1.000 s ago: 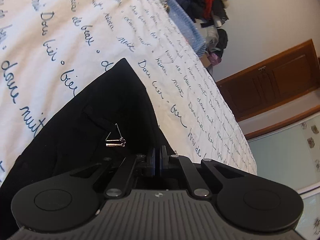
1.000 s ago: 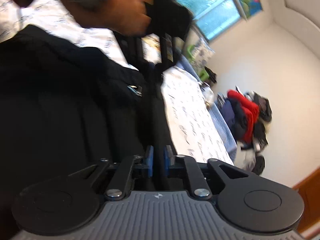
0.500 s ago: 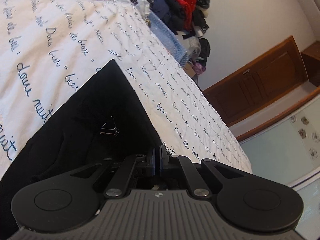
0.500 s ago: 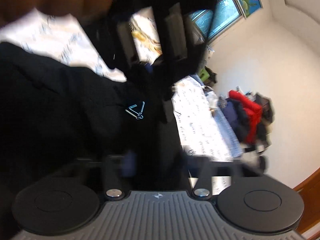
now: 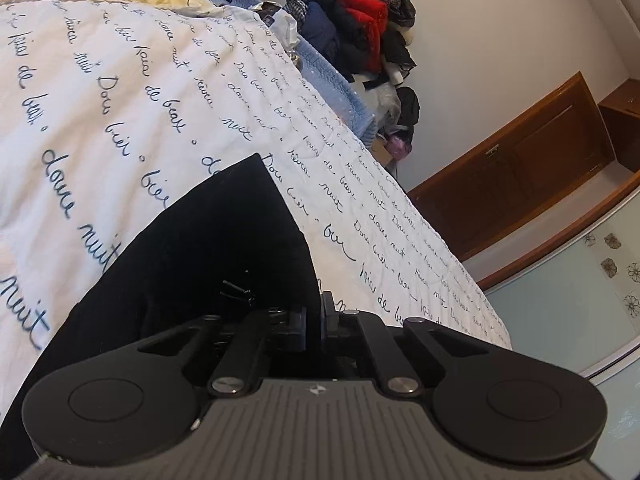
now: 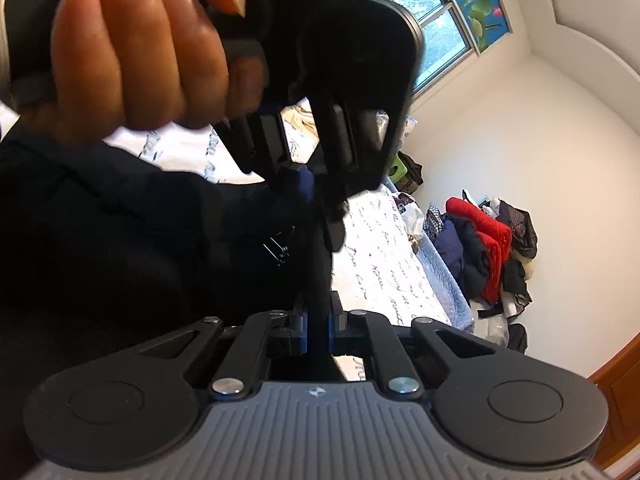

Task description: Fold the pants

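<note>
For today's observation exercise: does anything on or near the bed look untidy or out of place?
Yes. A jumbled heap of clothes, red and dark garments, is piled loosely against the wall past the bed's far end, unfolded. The black pants on the quilt, gripped by both grippers, show nothing odd.

Bedspread [image 5: 120, 92]: white, printed all over with dark blue cursive script in repeating rows. Legible words: "douce nuit", "Dors bien", "fais de beaux rêves", dots between the phrases. Same script on the bedspread in the right wrist view, too blurred to read.
</note>
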Tool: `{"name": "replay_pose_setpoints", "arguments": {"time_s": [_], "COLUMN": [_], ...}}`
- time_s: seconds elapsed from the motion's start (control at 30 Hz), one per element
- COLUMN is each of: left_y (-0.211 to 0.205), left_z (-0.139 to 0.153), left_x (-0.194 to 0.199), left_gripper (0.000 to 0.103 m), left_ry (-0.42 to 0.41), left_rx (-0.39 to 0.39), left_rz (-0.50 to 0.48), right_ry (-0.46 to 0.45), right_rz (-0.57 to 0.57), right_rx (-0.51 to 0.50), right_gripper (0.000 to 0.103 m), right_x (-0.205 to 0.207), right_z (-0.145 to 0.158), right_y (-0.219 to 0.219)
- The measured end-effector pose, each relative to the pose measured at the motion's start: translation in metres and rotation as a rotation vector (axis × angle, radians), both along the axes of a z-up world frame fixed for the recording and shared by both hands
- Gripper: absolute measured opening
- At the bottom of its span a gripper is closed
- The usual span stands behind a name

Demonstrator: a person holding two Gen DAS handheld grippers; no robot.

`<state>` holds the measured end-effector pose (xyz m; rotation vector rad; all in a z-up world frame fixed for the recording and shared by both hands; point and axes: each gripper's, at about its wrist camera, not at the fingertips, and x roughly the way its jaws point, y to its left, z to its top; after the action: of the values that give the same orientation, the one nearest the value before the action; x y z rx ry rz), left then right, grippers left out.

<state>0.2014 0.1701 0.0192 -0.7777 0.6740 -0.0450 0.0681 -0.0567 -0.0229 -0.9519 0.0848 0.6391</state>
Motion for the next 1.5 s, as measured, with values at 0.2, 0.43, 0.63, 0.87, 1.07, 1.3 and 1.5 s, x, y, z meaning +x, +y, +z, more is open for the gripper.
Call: {"name": "replay_pose_setpoints", "arguments": {"time_s": [0.2, 0.43, 0.63, 0.87, 1.07, 1.3, 1.5], "left_y": [-0.001, -0.003, -0.005, 0.003, 0.007, 0.012, 0.014], "left_z": [0.007, 0.01, 0.007, 0.018, 0.014, 0.004, -0.004], "left_x": [-0.026, -0.041, -0.047, -0.075, -0.101, -0.123, -0.135], "left_gripper": [0.009, 0.009, 0.009, 0.009, 0.009, 0.009, 0.009], "left_ry": [-0.039, -0.058, -0.054, -0.082, -0.062, -0.028, 0.003], "left_rx": [0.037, 0.072, 0.103, 0.116, 0.128, 0.139, 0.145], "left_rz": [-0.003, -0.012, -0.003, -0.036, -0.06, -0.089, -0.109], "right_ry": [-0.021, 0.025, -0.016, -0.014, 0.018, 0.063, 0.104], "right_rz": [-0.102, -0.325, -0.353, -0.341, -0.322, -0.299, -0.284], "right_rx": [-0.096, -0.126, -0.129, -0.09, -0.073, -0.074, -0.095], "right_gripper": [0.01, 0.01, 0.003, 0.003, 0.003, 0.003, 0.003], "right_x": [0.006, 0.026, 0.012, -0.011, -0.043, -0.057, -0.073], "right_z": [-0.014, -0.022, -0.022, -0.01, -0.002, -0.002, -0.011], "right_y": [-0.027, -0.097, -0.106, -0.113, -0.111, -0.115, -0.112]}}
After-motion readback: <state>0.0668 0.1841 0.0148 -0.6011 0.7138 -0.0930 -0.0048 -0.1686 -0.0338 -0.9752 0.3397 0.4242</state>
